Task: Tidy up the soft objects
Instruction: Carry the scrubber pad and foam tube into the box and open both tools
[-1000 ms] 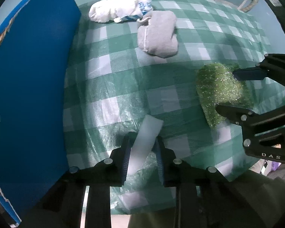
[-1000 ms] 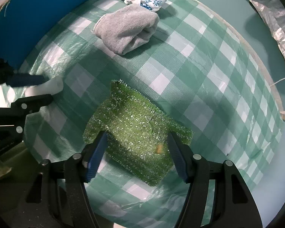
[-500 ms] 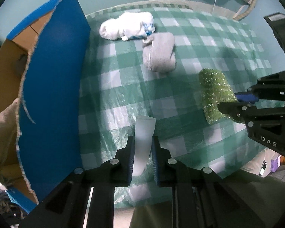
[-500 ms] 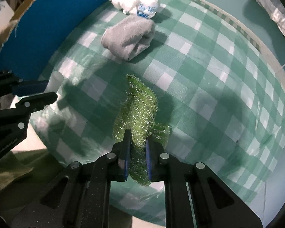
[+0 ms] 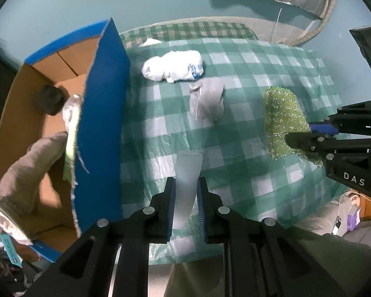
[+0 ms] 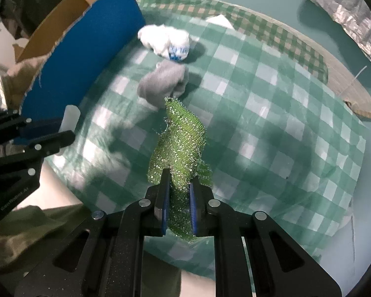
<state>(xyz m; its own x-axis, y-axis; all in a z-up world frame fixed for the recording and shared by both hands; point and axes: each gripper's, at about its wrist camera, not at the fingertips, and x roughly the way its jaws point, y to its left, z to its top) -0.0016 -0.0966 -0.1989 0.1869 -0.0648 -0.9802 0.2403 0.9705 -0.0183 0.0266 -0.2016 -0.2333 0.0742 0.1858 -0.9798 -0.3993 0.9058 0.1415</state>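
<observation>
My left gripper (image 5: pixel 185 185) is shut on a white foam strip (image 5: pixel 187 185) and holds it above the checked table. My right gripper (image 6: pixel 179 185) is shut on a glittery green mesh cloth (image 6: pixel 181 141), lifted off the table; the cloth also shows in the left wrist view (image 5: pixel 282 113). A grey folded cloth (image 5: pixel 206 101) and a white bundle with blue print (image 5: pixel 173 65) lie on the table beyond. A blue cardboard box (image 5: pixel 99 123) stands at the left, open at the top.
The green-and-white checked tablecloth (image 6: pixel 284 123) covers a round table. Inside the box lie a beige cloth (image 5: pixel 27 168) and a dark object (image 5: pixel 49 96). A silver foil sheet (image 6: pixel 346 12) lies on the floor beyond.
Both grippers have shut on their objects and risen away from the table: the left with the white strip, the right with the green mesh. The box interior has come into view.
</observation>
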